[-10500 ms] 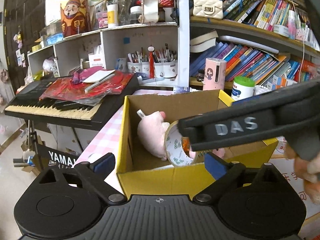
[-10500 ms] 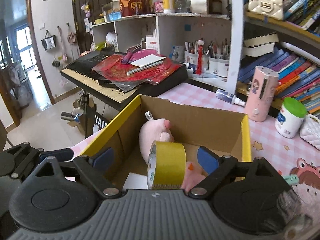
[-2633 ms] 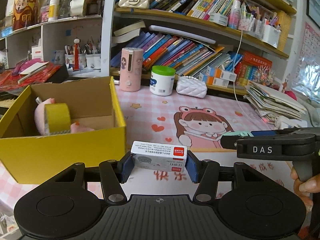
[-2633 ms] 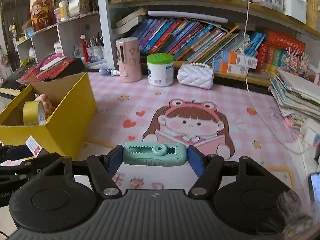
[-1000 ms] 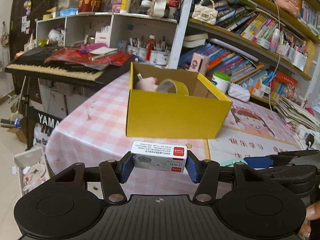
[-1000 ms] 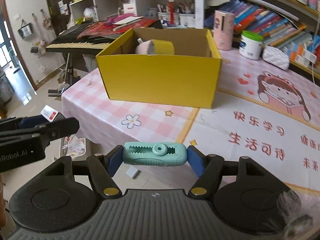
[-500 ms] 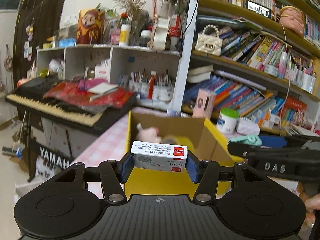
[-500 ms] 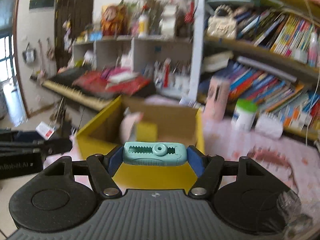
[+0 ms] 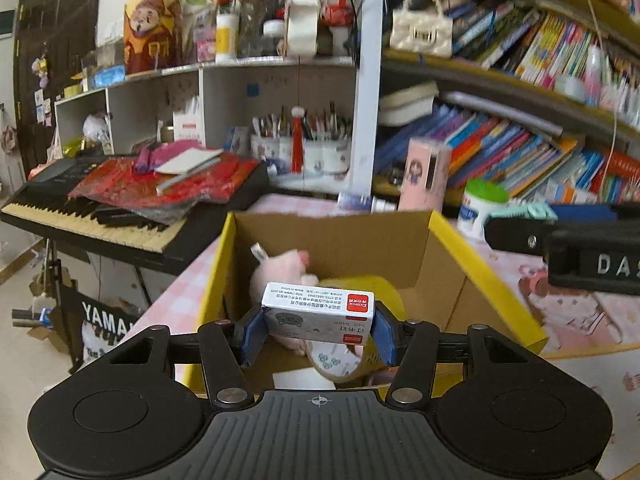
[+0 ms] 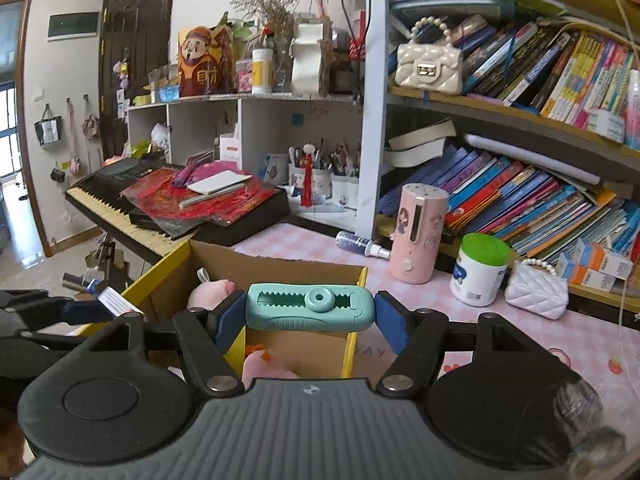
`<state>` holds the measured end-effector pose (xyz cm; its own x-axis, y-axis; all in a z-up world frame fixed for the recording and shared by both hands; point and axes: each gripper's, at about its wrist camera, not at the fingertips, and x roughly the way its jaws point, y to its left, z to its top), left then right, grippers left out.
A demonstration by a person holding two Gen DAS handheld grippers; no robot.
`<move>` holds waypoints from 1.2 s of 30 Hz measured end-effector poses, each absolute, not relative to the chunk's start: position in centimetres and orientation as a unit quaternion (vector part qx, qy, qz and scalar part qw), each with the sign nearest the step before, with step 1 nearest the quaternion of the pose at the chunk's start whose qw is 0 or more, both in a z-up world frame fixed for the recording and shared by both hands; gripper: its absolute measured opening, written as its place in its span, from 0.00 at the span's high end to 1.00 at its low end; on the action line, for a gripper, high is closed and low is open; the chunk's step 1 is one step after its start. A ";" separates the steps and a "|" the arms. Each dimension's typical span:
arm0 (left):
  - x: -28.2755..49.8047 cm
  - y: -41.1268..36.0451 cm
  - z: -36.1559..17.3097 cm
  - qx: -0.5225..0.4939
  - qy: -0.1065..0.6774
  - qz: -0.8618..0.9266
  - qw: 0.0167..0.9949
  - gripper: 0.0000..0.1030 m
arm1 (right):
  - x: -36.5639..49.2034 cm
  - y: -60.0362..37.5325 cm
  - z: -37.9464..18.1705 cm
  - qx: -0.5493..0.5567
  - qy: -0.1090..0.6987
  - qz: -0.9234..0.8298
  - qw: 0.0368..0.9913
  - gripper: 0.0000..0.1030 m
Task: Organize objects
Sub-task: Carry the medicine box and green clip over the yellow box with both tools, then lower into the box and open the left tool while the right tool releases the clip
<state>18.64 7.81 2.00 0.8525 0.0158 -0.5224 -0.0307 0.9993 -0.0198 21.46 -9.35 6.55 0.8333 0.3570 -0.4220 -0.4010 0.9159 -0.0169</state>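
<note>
My left gripper [image 9: 318, 330] is shut on a small white box with a red label [image 9: 318, 316], held above the open yellow cardboard box [image 9: 486, 268]. Inside that box lie a pink plush toy [image 9: 280, 268] and a roll of yellow tape [image 9: 344, 360]. My right gripper [image 10: 310, 320] is shut on a teal plastic clip [image 10: 310, 307], over the same yellow box [image 10: 356, 344], where the pink plush [image 10: 212, 292] shows. The right gripper also reaches in from the right in the left wrist view, and the left gripper [image 10: 84, 310] shows at the left of the right wrist view.
The box stands on a pink checked tablecloth [image 10: 520, 332]. Behind it are a pink canister [image 10: 418, 236], a green-lidded jar [image 10: 480, 270], a white quilted purse [image 10: 536, 286] and bookshelves [image 10: 520, 184]. A keyboard [image 10: 120, 208] piled with red papers stands to the left.
Both grippers have moved in toward the yellow box and now hang over its opening, still holding the white box and the teal clip. The box interior has come into view.
</note>
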 end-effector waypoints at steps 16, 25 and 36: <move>21.2 7.6 -0.4 -0.005 0.325 0.026 0.945 0.48 | 26.3 -6.9 2.5 -0.103 0.266 0.269 0.920 0.35; 21.3 7.5 -0.3 0.002 0.334 0.037 0.942 0.32 | 28.5 -5.6 1.5 -0.110 0.288 0.299 0.903 0.35; 19.9 7.6 0.3 0.010 0.316 0.046 0.948 0.19 | 29.8 -4.6 2.0 -0.112 0.280 0.316 0.900 0.35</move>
<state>19.88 7.58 0.31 0.7961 0.0943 -0.5978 -0.0815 0.9955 0.0485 29.79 -4.59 1.98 0.6442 0.5051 -0.5744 -0.6309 0.7755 -0.0256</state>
